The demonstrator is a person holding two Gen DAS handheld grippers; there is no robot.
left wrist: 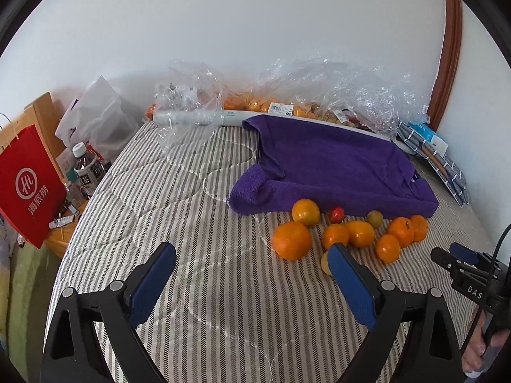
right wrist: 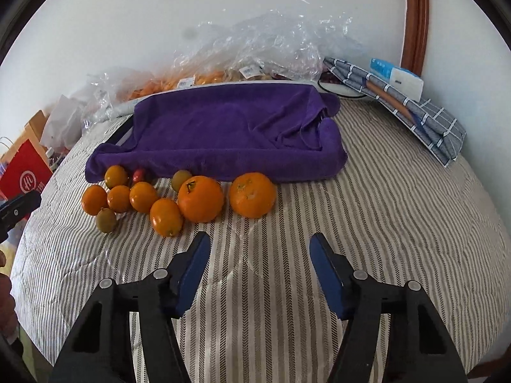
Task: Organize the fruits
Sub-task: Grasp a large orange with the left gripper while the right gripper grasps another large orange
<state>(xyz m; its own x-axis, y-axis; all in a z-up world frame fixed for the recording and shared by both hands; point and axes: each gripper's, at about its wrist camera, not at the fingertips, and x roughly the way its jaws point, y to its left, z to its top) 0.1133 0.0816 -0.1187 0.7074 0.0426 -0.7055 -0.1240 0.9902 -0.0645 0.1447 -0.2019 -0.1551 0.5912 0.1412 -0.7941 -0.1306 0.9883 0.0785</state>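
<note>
Several fruits lie loose on the striped mattress against the purple towel. Biggest, the right-hand orange and its neighbour look firm and prone to rolling: grip across the middle. Small kumquats and a red fruit probably bruise easily. Left gripper gapes wide, right gripper about half open, both empty.

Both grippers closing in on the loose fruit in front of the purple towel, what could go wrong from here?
1. The round orange fruits lie loose and touching on the soft striped bedcover; nudging one may roll the others.
2. The small red fruit sits tucked against the purple towel, where it is probably hard to grip without snagging cloth.
3. The left gripper and right gripper, both open, approach the same cluster and might collide.
</note>
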